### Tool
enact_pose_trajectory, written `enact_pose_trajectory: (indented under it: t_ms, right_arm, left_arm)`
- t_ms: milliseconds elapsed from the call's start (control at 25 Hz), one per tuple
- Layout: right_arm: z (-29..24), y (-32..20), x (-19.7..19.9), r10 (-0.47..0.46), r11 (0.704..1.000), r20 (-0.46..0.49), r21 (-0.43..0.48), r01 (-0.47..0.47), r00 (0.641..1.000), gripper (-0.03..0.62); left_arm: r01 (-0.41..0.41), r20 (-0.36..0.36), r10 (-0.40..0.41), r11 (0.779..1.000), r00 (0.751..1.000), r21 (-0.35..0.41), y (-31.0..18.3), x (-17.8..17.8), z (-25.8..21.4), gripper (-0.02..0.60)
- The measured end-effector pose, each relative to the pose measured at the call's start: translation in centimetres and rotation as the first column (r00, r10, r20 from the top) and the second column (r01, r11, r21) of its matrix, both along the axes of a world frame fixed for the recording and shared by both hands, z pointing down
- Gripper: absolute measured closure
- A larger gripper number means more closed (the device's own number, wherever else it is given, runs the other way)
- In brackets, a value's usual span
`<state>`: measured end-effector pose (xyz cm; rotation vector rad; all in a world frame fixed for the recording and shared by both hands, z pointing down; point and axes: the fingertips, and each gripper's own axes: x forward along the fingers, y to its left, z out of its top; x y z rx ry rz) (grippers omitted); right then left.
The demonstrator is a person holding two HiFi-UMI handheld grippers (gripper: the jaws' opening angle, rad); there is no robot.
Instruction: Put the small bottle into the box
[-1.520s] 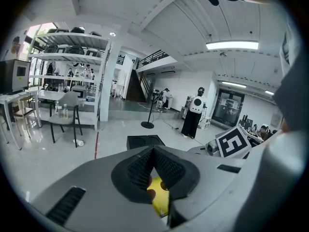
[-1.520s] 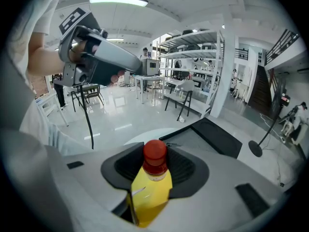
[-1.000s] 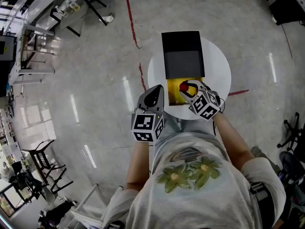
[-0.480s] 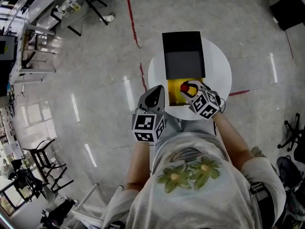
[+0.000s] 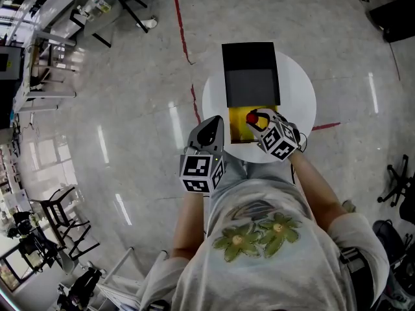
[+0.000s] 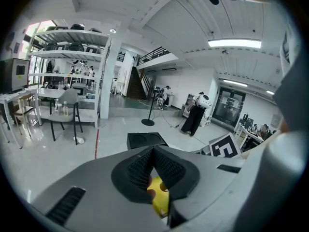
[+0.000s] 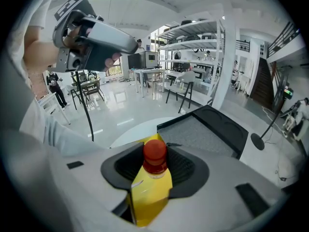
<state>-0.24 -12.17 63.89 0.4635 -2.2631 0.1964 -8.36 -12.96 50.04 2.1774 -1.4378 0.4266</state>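
The small bottle has a red cap and a yellow body. My right gripper is shut on it, the pads on either side of its neck. It hangs over the yellow front part of the box. The box is black with a grey inside, and its lid lies open away from me on the round white table. My left gripper hovers at the table's near left edge, its jaws meeting at the tips with nothing between them.
The table stands alone on a shiny grey floor marked with a red line. Chairs and shelving stand at the far left. In the right gripper view, the box's grey inside lies just beyond the bottle.
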Motion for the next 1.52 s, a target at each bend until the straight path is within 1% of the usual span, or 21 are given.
enact_pose_trajectory:
  t_ms: [1200,1520]
  right_arm:
    - [2.1,0.0,1.2,0.045,0.999,-0.05,-0.007,-0.046,0.998,0.442]
    - [2.9,0.4,1.3,0.042,0.999,-0.065,-0.009,-0.043,0.997,0.442]
  left_arm:
    - [-0.012,0.006,0.012,1.0,1.0,-0.007,0.4,0.0,0.0,0.577]
    - [-0.019,0.007,0.019,1.0,1.0,-0.008,0.7,-0.1,0.1,0.577]
